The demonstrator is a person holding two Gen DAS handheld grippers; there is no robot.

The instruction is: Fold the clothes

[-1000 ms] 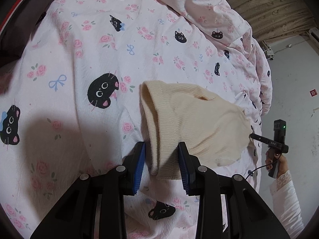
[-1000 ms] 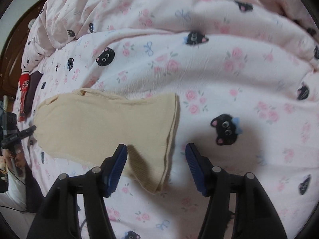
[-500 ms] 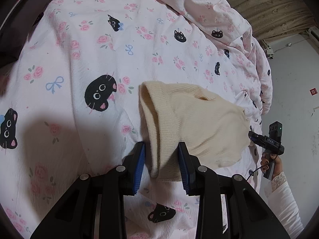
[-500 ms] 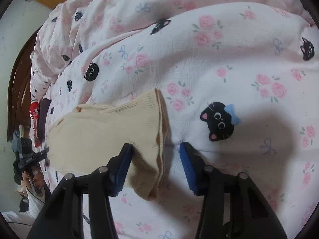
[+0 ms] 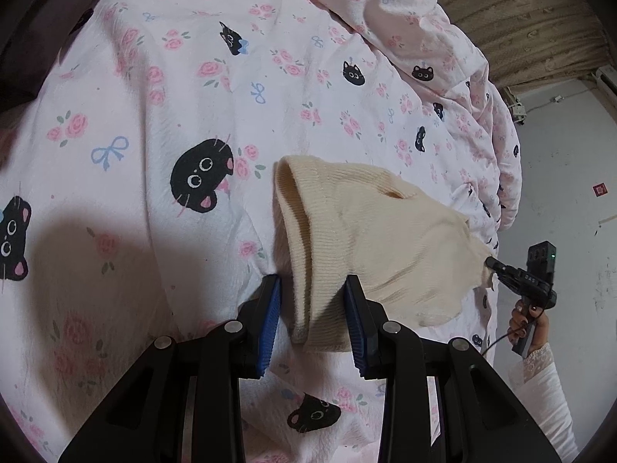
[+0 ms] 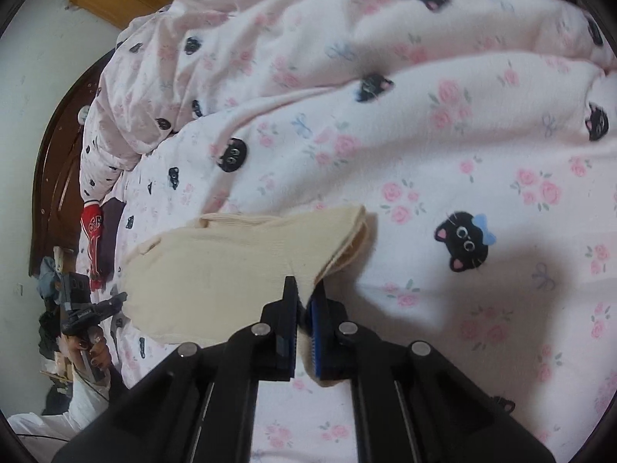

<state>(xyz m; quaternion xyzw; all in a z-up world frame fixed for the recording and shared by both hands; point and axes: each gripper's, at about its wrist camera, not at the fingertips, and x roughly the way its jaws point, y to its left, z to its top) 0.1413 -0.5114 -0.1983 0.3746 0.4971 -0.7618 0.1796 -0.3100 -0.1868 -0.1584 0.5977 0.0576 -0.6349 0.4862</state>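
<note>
Cream knit stretched between two grippers over the bed

Containers do not figure in either view; the only surface carrying anything is the quilt (image 5: 162,88), pink with roses, bows and black cat faces, bunched into folds toward the far side. The cream ribbed garment (image 5: 370,231) lies across it, small and tube-like, its ribbed hem gaping open at one end and a small hole showing in the upper layer.

The left gripper (image 5: 312,316) has that hem end between its blue pads, the right pad touching the cloth; whether the left pad presses it I cannot tell. The right gripper (image 6: 306,322) is closing, its jaws nearly together and pinching the garment's opposite edge, which lifts slightly off the quilt.

A red garment (image 6: 92,239) lies at the bed's far edge beside a dark wooden headboard (image 6: 54,162). Nothing lies on top of the knit.
</note>
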